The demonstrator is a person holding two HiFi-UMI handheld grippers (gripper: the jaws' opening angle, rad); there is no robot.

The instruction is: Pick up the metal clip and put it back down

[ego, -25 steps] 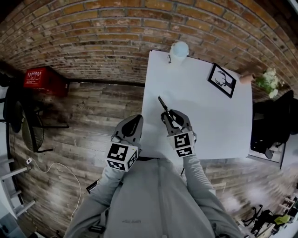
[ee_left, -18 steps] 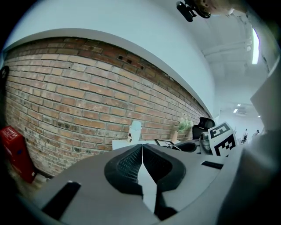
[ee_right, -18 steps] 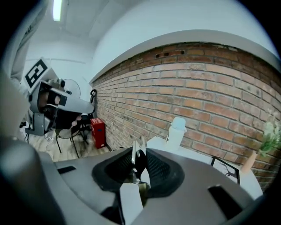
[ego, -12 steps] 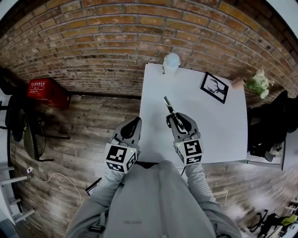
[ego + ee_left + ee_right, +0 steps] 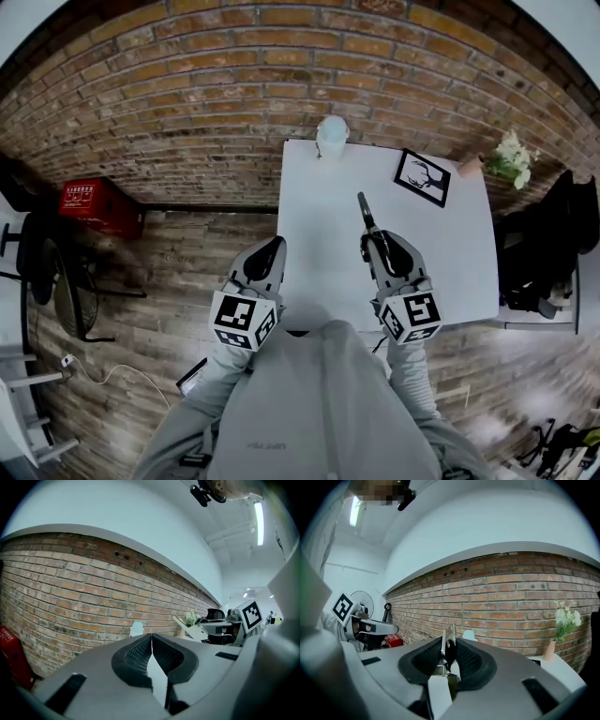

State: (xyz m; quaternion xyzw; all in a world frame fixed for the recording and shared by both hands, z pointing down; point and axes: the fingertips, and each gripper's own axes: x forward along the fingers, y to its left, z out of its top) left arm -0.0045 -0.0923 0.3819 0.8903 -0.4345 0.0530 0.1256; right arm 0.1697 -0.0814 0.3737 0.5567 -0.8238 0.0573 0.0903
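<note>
Metal clip [image 5: 367, 214] sat in the right gripper [image 5: 380, 246], jaws clamped on its rear end. The rest stuck out forward past the jaw tips, pointing toward the brick wall [image 5: 234, 84]. In the right gripper view the clip [image 5: 449, 645] stood on edge between the two ribbed pads [image 5: 425, 657], thin metal tip up top and a dark part lower down, with brick wall behind it. It looked lifted off the tabletop, but I couldn't confirm the gap from the head view.

The clip was over the white table [image 5: 441, 272], roughly mid-table and slightly toward its near half, well apart from everything else on it.

Left gripper [image 5: 270, 251] had its jaws together and nothing between them; in the left gripper view the pads [image 5: 138, 656] met along a single seam. It hung off the table's left edge, above the wood floor [image 5: 187, 272], beside the right gripper and not touching it. Grey sleeves [image 5: 412, 375] ran back from both grippers.

Also on the table:
- A framed picture [image 5: 422, 176] lay flat near the far right corner.
- A small white cup-like thing [image 5: 332, 131] sat at the far edge by the wall; couldn't tell exactly what it was.

A vase of white flowers [image 5: 511, 155] stood just past the table's far right corner, and also showed in the right gripper view [image 5: 566, 620]. A red crate [image 5: 98, 208] sat on the floor at the wall, far left. Something dark, maybe a chair [image 5: 544, 253], was off the table's right side.
</note>
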